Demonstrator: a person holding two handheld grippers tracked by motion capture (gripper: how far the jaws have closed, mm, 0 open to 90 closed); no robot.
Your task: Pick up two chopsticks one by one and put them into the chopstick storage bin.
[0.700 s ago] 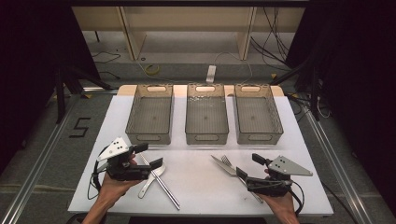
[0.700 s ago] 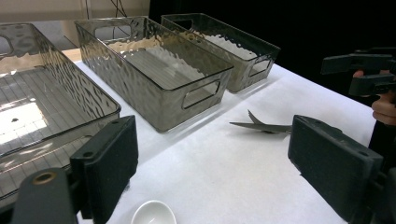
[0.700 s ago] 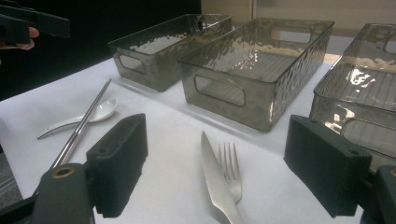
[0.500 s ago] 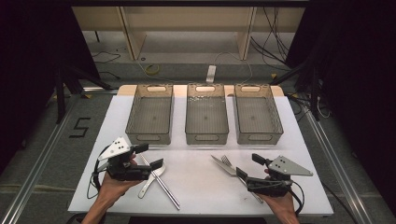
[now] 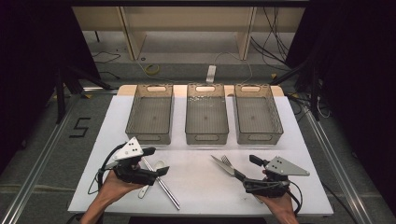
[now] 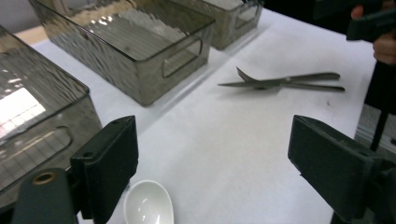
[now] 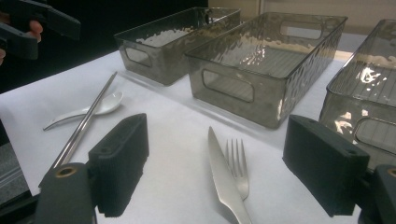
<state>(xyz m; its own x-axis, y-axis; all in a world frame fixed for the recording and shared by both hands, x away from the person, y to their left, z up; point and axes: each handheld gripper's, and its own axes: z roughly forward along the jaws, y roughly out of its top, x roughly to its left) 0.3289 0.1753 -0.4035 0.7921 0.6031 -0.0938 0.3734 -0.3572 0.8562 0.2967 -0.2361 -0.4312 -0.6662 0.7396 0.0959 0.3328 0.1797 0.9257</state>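
Observation:
My left gripper (image 5: 156, 161) hovers open over the table's front left, with nothing between its jaws. Just under it lie a white spoon (image 5: 158, 166) and a pair of metal chopsticks (image 5: 164, 185). In the left gripper view the spoon's bowl (image 6: 148, 205) sits by the left jaw of that gripper (image 6: 219, 168). My right gripper (image 5: 250, 173) is open at the front right. A knife (image 7: 224, 182) and a fork (image 7: 238, 168) lie side by side on the table between the jaws of this gripper (image 7: 222, 168), untouched.
Three grey see-through bins stand in a row across the back of the white table (image 5: 196, 186): left (image 5: 152, 114), middle (image 5: 206, 116) and right (image 5: 257, 115). All three look empty. The table's front edge lies close behind both hands.

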